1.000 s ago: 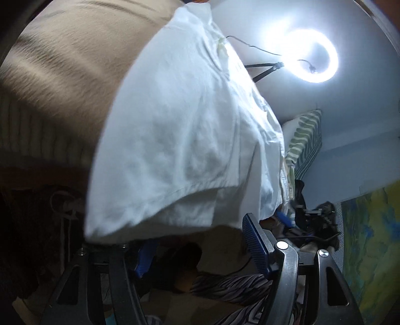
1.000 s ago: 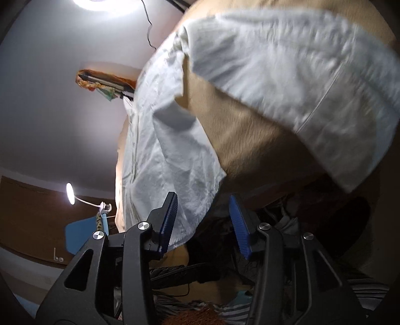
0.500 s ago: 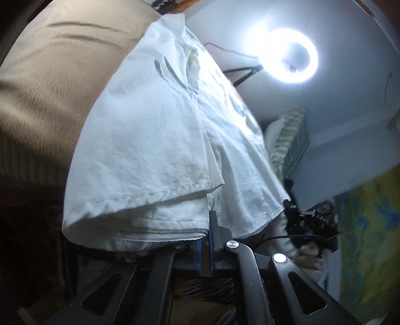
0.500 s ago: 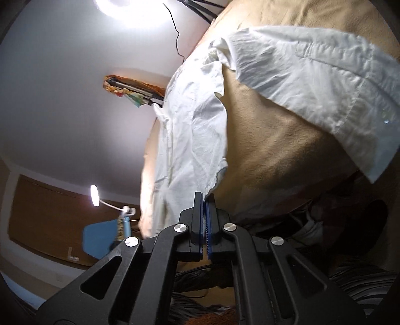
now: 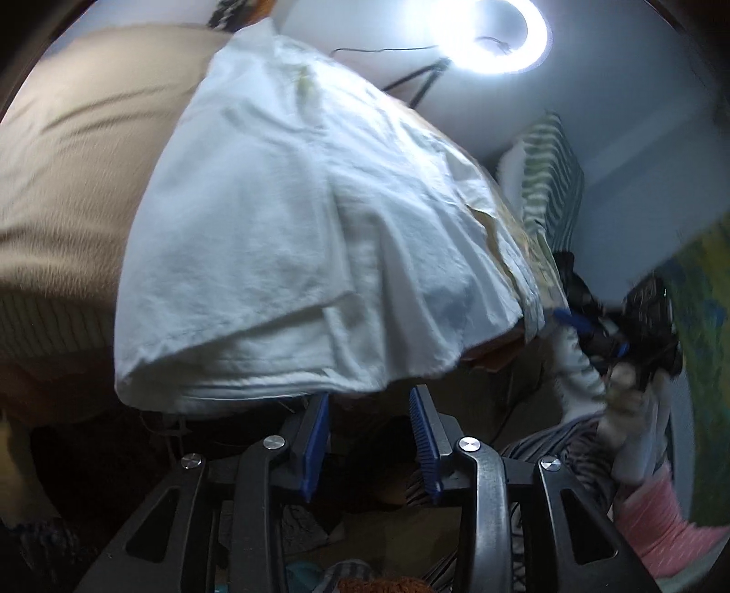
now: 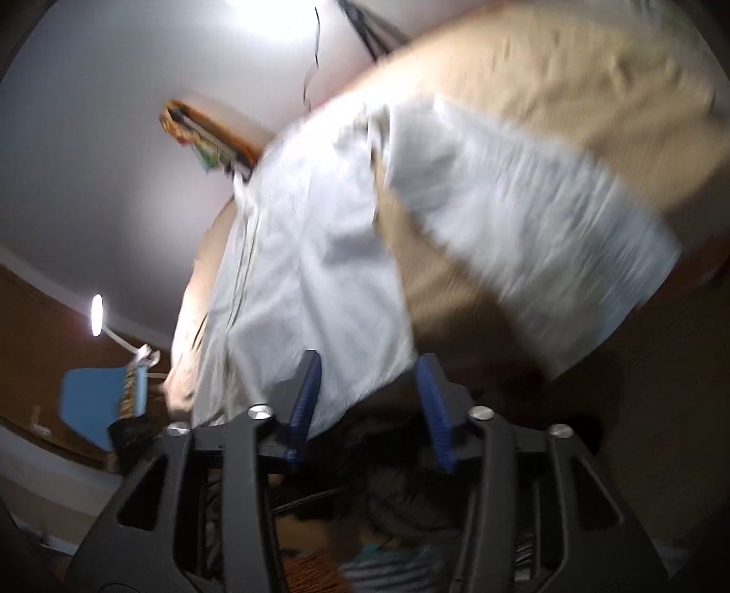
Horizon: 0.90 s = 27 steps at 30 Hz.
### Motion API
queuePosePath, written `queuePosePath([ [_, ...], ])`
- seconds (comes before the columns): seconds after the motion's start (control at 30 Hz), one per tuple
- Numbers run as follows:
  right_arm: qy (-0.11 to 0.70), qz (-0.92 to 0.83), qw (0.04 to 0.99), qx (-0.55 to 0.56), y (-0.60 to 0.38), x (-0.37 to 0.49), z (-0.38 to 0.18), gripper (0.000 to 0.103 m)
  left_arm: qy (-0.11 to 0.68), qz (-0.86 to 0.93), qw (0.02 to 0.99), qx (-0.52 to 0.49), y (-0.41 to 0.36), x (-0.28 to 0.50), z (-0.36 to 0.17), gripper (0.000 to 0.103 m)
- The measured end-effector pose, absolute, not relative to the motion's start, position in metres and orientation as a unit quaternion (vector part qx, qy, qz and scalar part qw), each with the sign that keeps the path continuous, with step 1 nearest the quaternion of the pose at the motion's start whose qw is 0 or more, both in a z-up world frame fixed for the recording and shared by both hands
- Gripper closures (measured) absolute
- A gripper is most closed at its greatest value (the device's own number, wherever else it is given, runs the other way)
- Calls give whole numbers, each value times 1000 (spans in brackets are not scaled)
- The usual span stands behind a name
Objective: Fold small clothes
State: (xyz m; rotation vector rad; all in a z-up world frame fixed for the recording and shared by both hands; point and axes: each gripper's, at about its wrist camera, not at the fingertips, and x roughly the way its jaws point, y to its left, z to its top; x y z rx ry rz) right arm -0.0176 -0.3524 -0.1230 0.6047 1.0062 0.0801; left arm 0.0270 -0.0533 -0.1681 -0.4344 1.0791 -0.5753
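Observation:
A white shirt (image 5: pixel 292 237) lies on a tan bed cover (image 5: pixel 77 137), its hem hanging over the near edge. My left gripper (image 5: pixel 369 410) is open just below the hem, holding nothing. In the right wrist view the same shirt (image 6: pixel 310 292) lies spread, one sleeve (image 6: pixel 524 219) stretched to the right over the tan cover (image 6: pixel 570 77). My right gripper (image 6: pixel 369 383) is open at the shirt's lower corner, with the cloth edge between the jaws but not pinched. This view is blurred by motion.
A ring light (image 5: pixel 492 36) glows above the bed. A striped green pillow (image 5: pixel 547 182) lies at the far side. The other hand with its gripper (image 5: pixel 638 328) shows at right. A blue chair (image 6: pixel 96 401) and a lamp (image 6: pixel 96 314) stand at left.
Both grippers were shut on the shirt's hem half a second ago. Both have opened and let go. Both views have shifted slightly.

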Motion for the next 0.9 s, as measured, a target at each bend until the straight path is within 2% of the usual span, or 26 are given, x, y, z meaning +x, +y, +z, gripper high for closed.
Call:
queuePosePath([
  [0.27,443,-33,862,244,-427,6,-93,56,463,-323,812,-150,-88,22,-126,64],
  [0.53,475,-30,841,255,-474,52,-125,56,438,-363,814,-115,-125,51,-92,62],
  [0.77,512,-10,827,234,-468,74,-148,57,433,-349,824,-110,-134,102,-90,62],
  [0.83,521,0,825,217,-461,78,-152,75,440,-342,822,-117,-133,117,-95,62],
  [0.87,529,1,824,205,-457,80,-153,93,443,-339,821,-118,-132,123,-98,62],
  [0.9,534,-1,822,197,-454,81,-155,95,446,-336,821,-120,-131,130,-100,62],
])
